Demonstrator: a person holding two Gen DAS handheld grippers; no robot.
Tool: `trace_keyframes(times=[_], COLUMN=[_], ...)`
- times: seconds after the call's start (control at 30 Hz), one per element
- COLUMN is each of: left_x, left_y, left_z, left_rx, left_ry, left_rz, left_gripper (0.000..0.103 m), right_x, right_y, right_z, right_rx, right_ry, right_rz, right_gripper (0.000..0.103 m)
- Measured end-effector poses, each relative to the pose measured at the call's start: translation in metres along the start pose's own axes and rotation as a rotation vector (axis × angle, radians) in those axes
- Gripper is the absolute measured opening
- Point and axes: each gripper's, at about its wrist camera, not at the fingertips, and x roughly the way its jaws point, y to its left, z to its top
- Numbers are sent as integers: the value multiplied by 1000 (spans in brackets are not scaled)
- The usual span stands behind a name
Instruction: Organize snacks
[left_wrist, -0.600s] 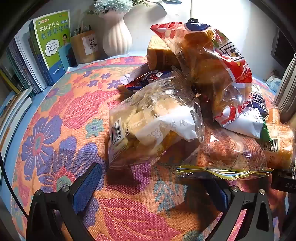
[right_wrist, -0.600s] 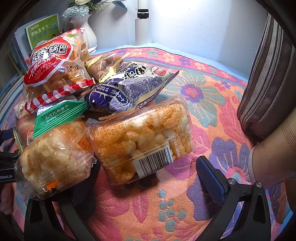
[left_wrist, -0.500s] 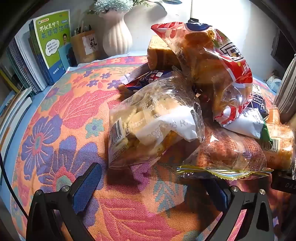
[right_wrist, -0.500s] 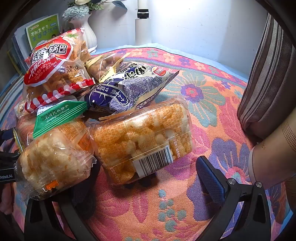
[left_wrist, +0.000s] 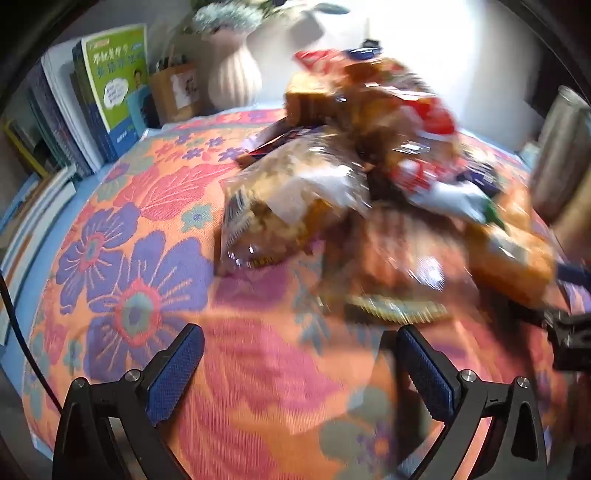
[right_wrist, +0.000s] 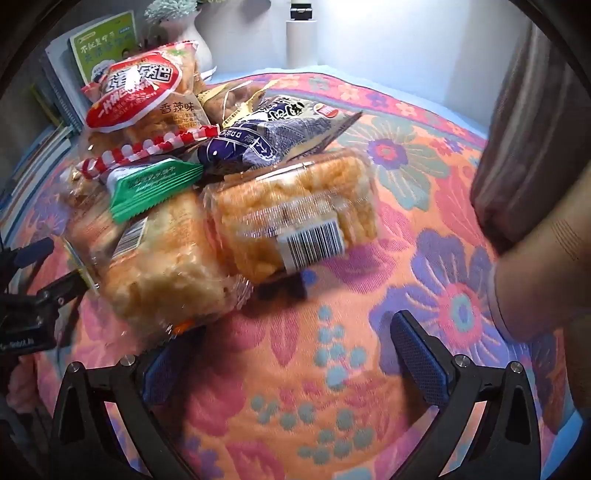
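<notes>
A heap of snack packs lies on a flowered cloth (left_wrist: 122, 266). In the left wrist view, blurred, a clear bag of pale crackers (left_wrist: 288, 206) leans at the heap's left and a red-and-white bag (left_wrist: 402, 122) tops it. My left gripper (left_wrist: 299, 363) stands open over bare cloth short of the heap. In the right wrist view I see an orange cracker pack with a barcode (right_wrist: 295, 218), a puffed-snack bag (right_wrist: 166, 266), a green-edged pack (right_wrist: 155, 184), a purple bag (right_wrist: 280, 133) and the red bag (right_wrist: 136, 96). My right gripper (right_wrist: 288, 354) is open, its left finger under the puffed-snack bag's edge.
Books (left_wrist: 110, 88), a pen holder (left_wrist: 177, 90) and a white vase (left_wrist: 232, 74) stand at the back left. A grey curtain (right_wrist: 532, 122) and a person's sleeve (right_wrist: 550, 266) are at the right. The other gripper (right_wrist: 26, 310) shows at the left edge.
Both grippers have pulled back from the heap, so the packs now sit farther up in both views. The left view is now motion-blurred. Both jaws stay wide.
</notes>
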Motion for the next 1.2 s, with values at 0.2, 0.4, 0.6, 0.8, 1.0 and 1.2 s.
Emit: trace_keyframes(times=[0.2, 0.4, 0.6, 0.8, 1.0, 1.2], left_x=[-42, -38, -18, -14, -16, -15], left_y=[-7, -10, -12, -19, -16, -14], left_z=[-4, 35, 34, 29, 27, 29], left_rx=[29, -12, -8, 19, 0, -3], left_ry=[-195, -311, -284, -286, -292, -283], left_rz=[-12, -37, -31, -34, -47, -61], left_gripper=[103, 103, 103, 103, 103, 103], right_x=[-62, -65, -43, -41, -41, -39], right_y=[-7, -5, 5, 7, 0, -2], right_z=[-27, 14, 14, 9, 8, 8], right_rx=[10, 14, -22, -27, 7, 16], right_ry=[-273, -351, -294, -292, -296, -289], right_rz=[132, 160, 82, 85, 108, 124], right_gripper=[103, 103, 103, 103, 103, 103])
